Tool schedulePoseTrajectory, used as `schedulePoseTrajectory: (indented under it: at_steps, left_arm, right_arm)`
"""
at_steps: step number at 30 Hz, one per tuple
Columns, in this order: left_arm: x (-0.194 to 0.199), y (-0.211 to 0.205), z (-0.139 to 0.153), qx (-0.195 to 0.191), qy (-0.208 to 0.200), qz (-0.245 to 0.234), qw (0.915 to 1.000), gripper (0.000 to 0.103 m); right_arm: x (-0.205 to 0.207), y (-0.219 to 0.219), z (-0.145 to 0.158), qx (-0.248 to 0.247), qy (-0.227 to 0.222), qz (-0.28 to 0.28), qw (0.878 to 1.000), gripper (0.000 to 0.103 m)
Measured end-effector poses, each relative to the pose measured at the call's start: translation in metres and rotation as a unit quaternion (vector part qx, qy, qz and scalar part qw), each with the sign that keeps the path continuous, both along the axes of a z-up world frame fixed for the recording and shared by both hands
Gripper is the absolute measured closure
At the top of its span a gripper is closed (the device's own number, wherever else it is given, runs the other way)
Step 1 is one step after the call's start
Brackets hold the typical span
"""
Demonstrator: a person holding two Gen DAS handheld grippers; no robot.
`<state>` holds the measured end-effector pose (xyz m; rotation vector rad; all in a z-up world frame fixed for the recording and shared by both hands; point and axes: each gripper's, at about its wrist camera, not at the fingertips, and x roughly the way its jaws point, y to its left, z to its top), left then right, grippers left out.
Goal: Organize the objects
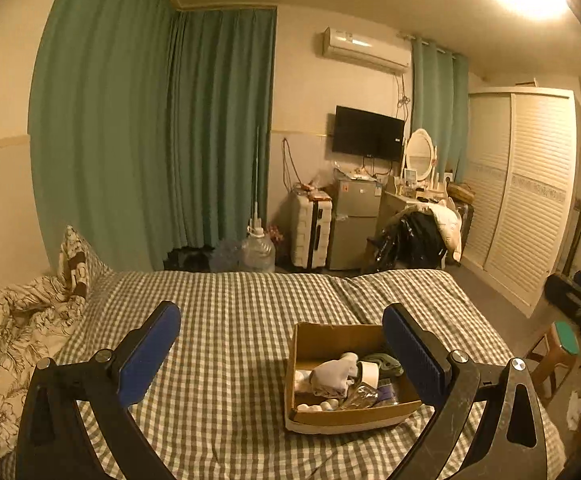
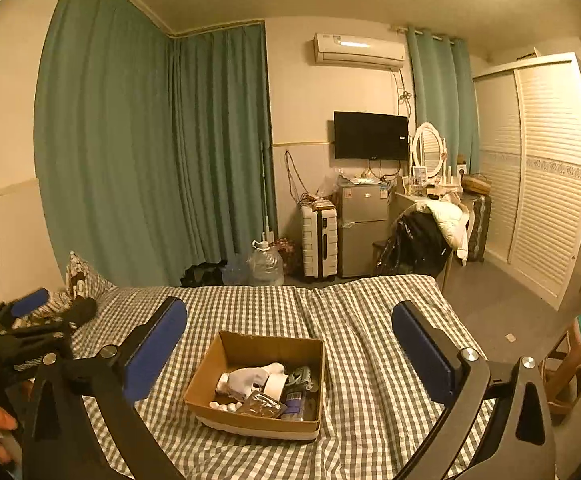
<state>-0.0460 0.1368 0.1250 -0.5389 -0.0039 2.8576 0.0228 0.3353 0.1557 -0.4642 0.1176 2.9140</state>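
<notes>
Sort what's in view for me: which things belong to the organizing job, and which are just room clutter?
Job:
- cardboard box on the checked bed
- in it: white cloth, tape roll, small white balls, foil packet
- left hand-held gripper and right hand-held gripper, both open and empty

Lying about:
- water jug
- suitcase
- mini fridge
- stool
- floral bedding

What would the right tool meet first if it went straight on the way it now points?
Probably the checked bed cover just beyond the cardboard box, since the open right tool tilts slightly down; depth is unclear.
</notes>
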Motion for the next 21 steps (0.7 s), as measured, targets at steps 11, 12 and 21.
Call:
schedulePoseTrajectory:
  at_steps: [11,12,21]
  left_arm:
    - [-0.012,-0.016,-0.078,-0.008,-0.014,0.038,0.9991,0.000]
    - [-0.012,-0.017,-0.083,-0.010,-0.017,0.040,0.9990,0.000]
    - [-0.026,-0.021,-0.113,-0.013,-0.036,0.046,0.9982,0.000]
  right_arm:
    - [-0.034,-0.013,-0.096,0.005,-0.036,-0.012,0.999,0.000]
    - [-0.039,-0.014,-0.107,0.009,-0.041,-0.013,0.999,0.000]
    - [-0.051,0.003,-0.145,-0.020,-0.051,-0.008,0.998,0.000]
